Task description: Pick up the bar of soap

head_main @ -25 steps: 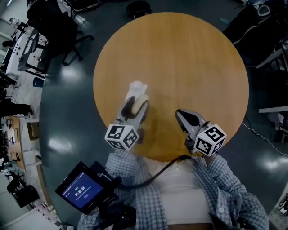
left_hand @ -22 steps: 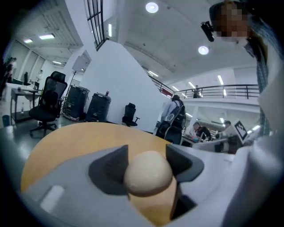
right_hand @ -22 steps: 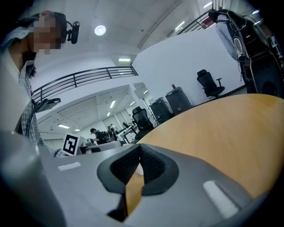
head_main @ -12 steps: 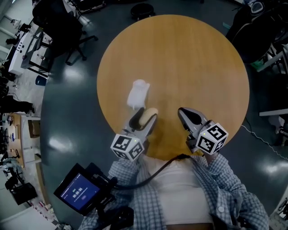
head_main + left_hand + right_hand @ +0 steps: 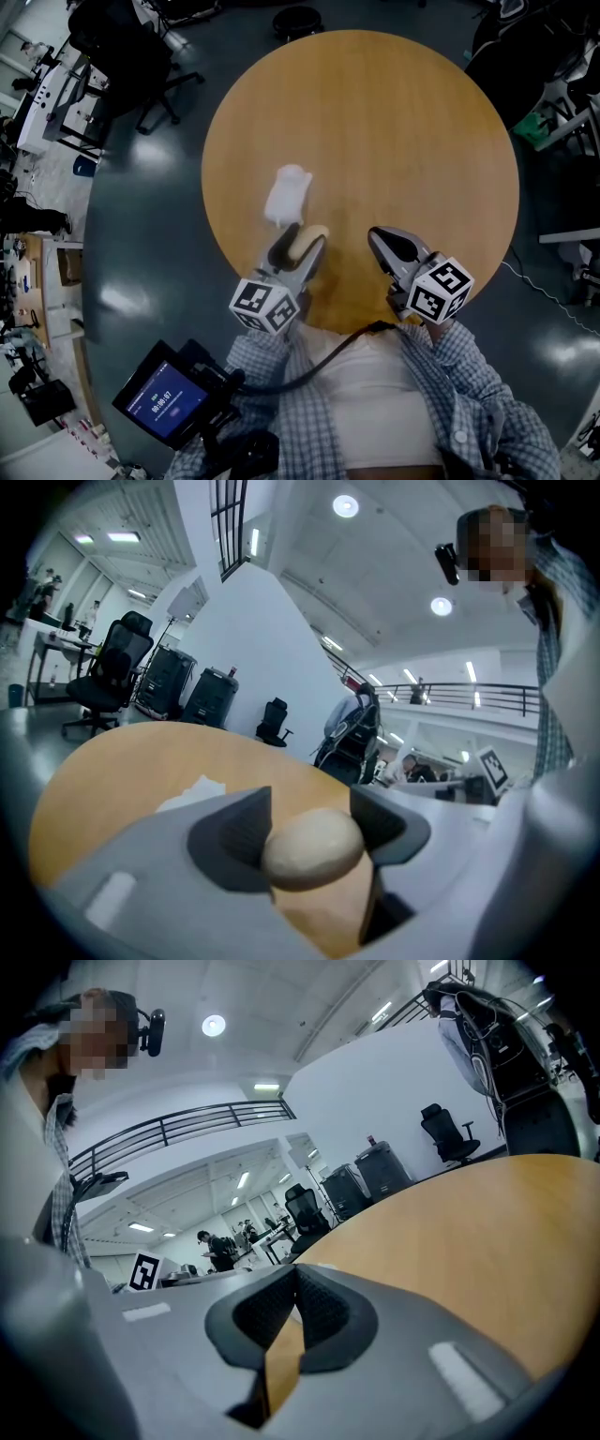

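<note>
Soap bar clamped between left gripper jaws, over round table; right gripper jaws together, empty; white crumpled paper just beyond soap.

head: steeply down over table | gripper views: low, close along jaws | shared: table

White crumpled scrap on round wooden table, office chair beyond
</note>
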The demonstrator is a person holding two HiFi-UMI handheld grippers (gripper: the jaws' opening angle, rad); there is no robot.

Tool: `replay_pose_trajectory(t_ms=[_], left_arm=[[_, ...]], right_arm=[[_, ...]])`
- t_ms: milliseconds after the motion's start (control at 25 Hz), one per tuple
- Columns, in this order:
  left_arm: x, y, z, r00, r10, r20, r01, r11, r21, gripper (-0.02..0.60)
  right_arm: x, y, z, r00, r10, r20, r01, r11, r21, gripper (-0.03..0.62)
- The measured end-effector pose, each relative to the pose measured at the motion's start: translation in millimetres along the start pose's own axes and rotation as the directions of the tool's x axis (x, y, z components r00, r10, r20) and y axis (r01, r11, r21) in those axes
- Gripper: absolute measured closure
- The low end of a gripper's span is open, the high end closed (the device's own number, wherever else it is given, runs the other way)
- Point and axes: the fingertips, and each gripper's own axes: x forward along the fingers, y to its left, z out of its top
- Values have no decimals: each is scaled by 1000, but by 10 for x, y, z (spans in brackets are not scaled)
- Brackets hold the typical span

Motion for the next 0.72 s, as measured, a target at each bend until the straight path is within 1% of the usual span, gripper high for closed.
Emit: replay_pose_trajectory(t_ms=[720], left_arm=[[-35,56,-7,1000,6,7,-6,1000,-14,322]], right_arm=[[29,34,-31,1000,0,-12,0,1000,-6,591]])
